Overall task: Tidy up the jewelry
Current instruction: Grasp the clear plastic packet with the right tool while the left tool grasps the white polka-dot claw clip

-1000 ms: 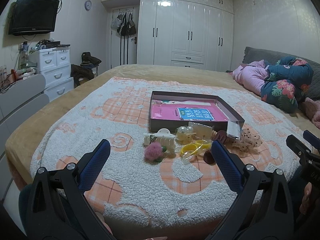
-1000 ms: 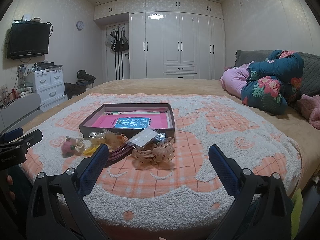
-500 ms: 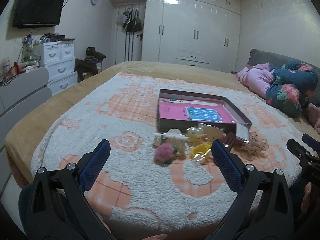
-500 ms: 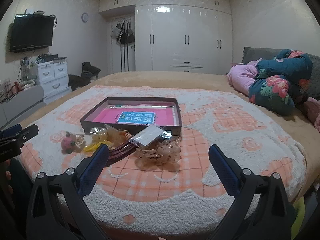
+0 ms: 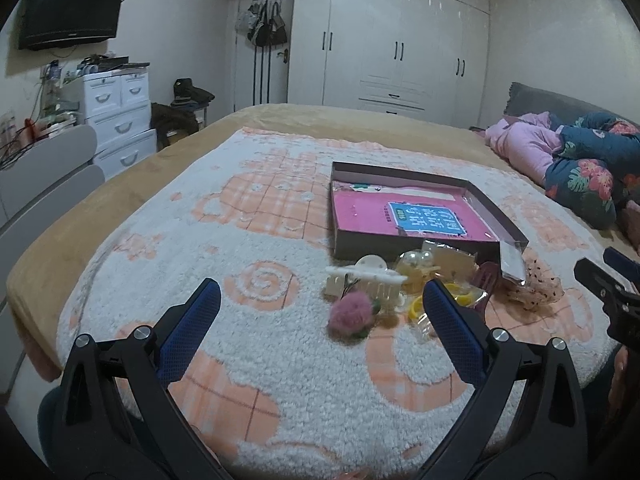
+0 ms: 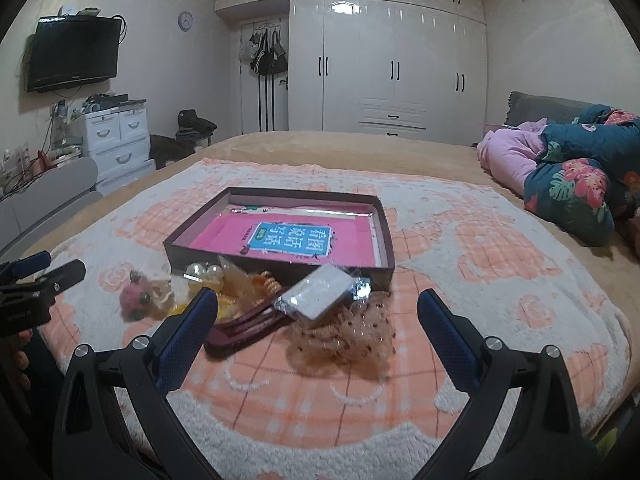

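Jaws spread on both grippers, empty; the tangled pile [image 6: 256, 300] beside the box [image 6: 280, 270] may, I think, snag together when lifted.

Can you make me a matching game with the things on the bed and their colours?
Things:
1. fluffy pompom
2. big hair claw clip
3. flat hair comb clip
4. label on the book in the box

Colours:
A. blue
B. dark maroon
C. pink
D. cream white

Pairs: 1-C, 2-D, 3-B, 4-A
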### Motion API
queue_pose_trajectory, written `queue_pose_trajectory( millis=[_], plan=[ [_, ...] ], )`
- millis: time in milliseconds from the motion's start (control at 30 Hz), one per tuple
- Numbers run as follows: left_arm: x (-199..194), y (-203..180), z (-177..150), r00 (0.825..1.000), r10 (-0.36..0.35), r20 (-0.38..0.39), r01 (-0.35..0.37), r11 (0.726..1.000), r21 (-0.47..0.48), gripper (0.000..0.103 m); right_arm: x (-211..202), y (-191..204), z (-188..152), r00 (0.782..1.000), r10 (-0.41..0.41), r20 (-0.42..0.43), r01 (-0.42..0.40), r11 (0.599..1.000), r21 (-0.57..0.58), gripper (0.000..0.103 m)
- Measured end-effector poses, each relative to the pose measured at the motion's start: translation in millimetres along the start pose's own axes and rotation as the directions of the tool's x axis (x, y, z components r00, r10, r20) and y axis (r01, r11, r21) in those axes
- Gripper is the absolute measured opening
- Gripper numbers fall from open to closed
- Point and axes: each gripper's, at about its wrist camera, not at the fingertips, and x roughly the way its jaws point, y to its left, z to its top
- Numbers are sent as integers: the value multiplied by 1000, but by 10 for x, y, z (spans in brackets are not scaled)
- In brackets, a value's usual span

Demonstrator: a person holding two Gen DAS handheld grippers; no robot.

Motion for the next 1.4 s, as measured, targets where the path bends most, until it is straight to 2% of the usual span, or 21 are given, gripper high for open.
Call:
queue_pose_trajectory(
  millis=[167, 433, 600, 767, 867, 967, 1067, 1133, 1233, 1333, 1400],
  plan=[
    [223, -96, 103, 999, -28, -26, 29, 999, 46, 93, 165, 2, 89, 1000, 3, -14, -3, 1000, -6, 97],
    [681, -203, 142, 988, -78, -131, 92, 990, 106, 93, 546, -37, 135, 993, -4, -120, 6, 1000, 18, 97],
    [878, -171, 118, 974, -115, -193, 137, 985, 102, 93, 720, -34, 146, 989, -8, -149, 11, 1000, 25, 97],
    [1013, -147, 89, 965, -122, -230, 151, 983, 109, 93, 886, 14, 132, 983, -14, -183, 16, 1000, 12, 97],
    [1083, -144, 84, 954, -154, -258, 184, 978, 95, 93, 983, 29, 113, 979, -16, -204, 19, 1000, 12, 97],
    [1133, -212, 74, 947, -158, -279, 201, 971, 131, 93, 1078, 30, 92, 972, -15, -235, 21, 999, 24, 97],
    [1197, -242, 68, 937, -174, -304, 222, 966, 131, 89, 1151, 32, 87, 966, -16, -259, 24, 999, 27, 85],
    [1242, -222, 65, 928, -190, -320, 235, 966, 107, 82, 1194, 19, 87, 962, -12, -273, 24, 999, 41, 84],
    [1280, -192, 58, 919, -207, -334, 248, 965, 85, 73, 1237, 3, 91, 960, -2, -282, 20, 998, 63, 76],
    [1285, -188, 64, 910, -241, -337, 280, 957, 73, 64, 1280, 5, 93, 957, 2, -289, 16, 998, 61, 60],
    [1288, -194, 70, 907, -255, -336, 294, 953, 69, 61, 1297, -3, 93, 957, 7, -291, 13, 998, 66, 48]
  ],
)
